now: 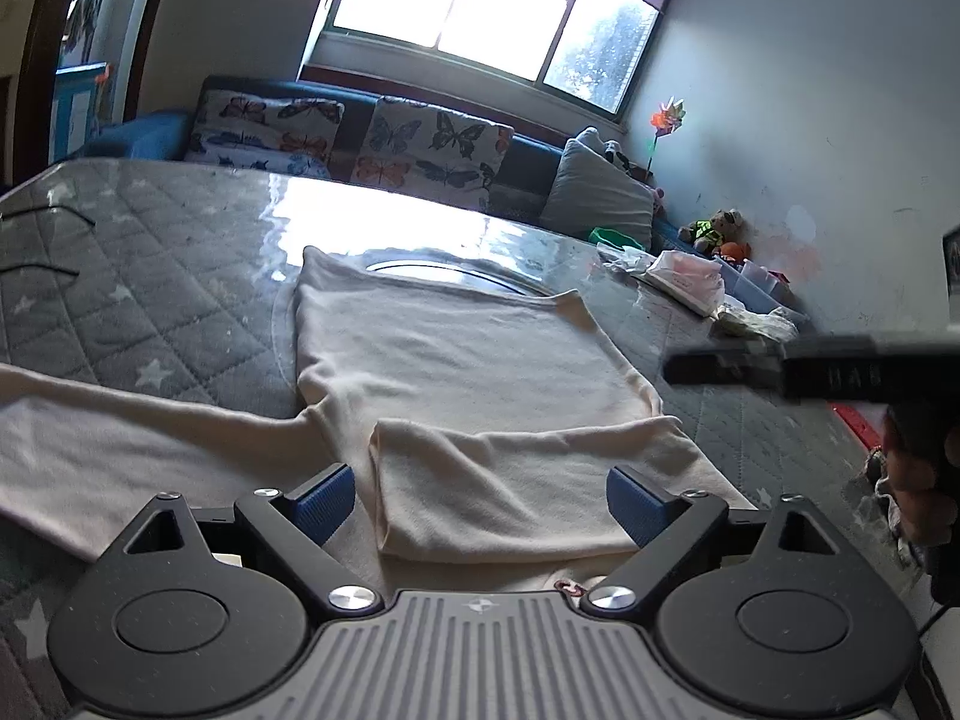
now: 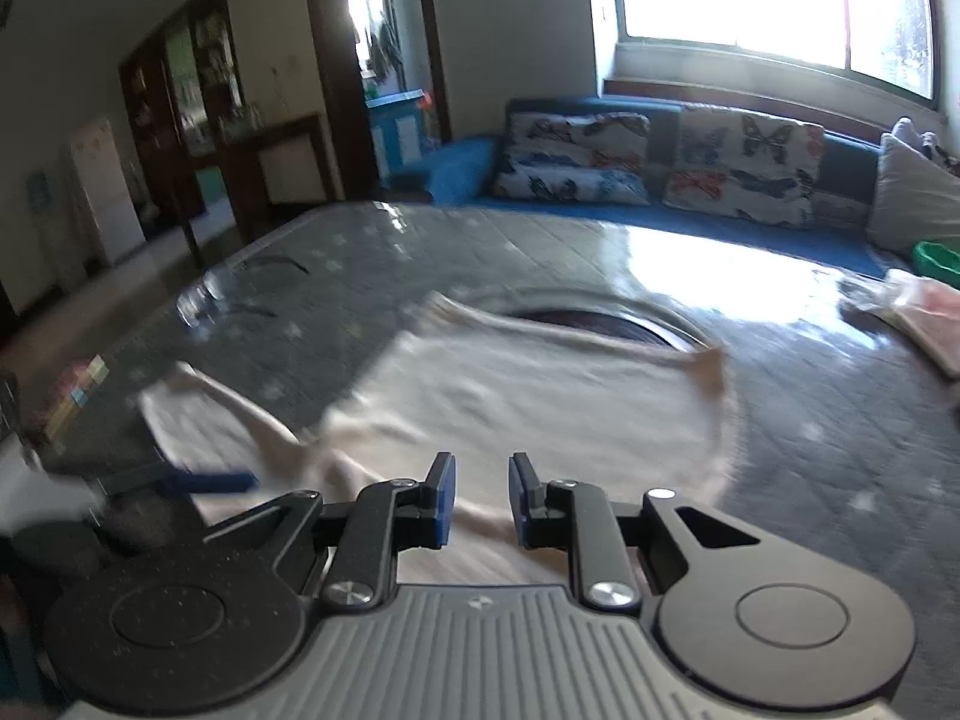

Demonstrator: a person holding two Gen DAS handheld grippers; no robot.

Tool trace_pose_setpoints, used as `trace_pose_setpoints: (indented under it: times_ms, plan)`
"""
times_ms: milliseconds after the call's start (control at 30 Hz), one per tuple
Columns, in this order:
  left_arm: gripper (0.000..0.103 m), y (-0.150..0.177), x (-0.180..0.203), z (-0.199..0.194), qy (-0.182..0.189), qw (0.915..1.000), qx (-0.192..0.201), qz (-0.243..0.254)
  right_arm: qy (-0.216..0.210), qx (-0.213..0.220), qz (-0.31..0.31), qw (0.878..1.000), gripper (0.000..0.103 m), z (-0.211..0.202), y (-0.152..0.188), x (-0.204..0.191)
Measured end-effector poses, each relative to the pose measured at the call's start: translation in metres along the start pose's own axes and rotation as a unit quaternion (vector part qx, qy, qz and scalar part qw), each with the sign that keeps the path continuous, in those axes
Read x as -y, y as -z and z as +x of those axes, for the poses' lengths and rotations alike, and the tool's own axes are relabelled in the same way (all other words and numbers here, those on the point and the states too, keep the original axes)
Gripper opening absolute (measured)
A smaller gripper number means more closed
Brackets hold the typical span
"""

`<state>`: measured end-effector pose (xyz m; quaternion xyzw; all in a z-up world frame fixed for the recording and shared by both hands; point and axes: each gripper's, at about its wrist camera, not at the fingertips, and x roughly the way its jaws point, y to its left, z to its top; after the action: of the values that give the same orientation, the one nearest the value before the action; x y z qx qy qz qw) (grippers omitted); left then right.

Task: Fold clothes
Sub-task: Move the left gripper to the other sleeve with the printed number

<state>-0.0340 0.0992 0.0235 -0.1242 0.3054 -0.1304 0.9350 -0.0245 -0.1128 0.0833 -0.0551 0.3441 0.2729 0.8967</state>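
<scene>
A cream long-sleeved shirt (image 1: 468,360) lies flat on the grey quilted table (image 1: 150,276). Its right sleeve (image 1: 528,480) is folded across the body; the left sleeve (image 1: 120,444) stretches out to the left. My left gripper (image 1: 480,501) is wide open just above the folded sleeve, holding nothing. My right gripper (image 2: 482,504) hovers over the near part of the shirt (image 2: 540,396), jaws partly open with a narrow gap, nothing between them. The right gripper also shows in the left wrist view (image 1: 810,369), at the right edge. The right wrist view is motion-blurred.
A round hole (image 1: 450,273) in the table lies under the shirt's far edge. Bags and boxes (image 1: 690,282) sit at the table's far right. A blue sofa with butterfly cushions (image 1: 420,144) stands behind the table, below a bright window.
</scene>
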Motion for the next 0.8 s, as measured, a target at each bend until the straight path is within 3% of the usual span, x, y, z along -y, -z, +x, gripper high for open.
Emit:
trace_pose_setpoints:
  times_ms: [200,533,800]
  plan:
    - [0.081,-0.005,0.009,0.009,0.006,1.0,0.002,0.007,0.018,-0.034,-0.011,0.999,0.019,0.0,0.026,0.017]
    - [0.081,0.001,0.006,0.021,-0.012,0.9997,-0.018,0.012,0.035,-0.078,-0.016,0.996,0.019,0.003,0.063,0.039]
    - [0.082,0.0,-0.01,0.011,-0.031,0.9995,-0.009,-0.006,0.047,-0.032,-0.045,0.997,0.021,0.018,0.032,0.039]
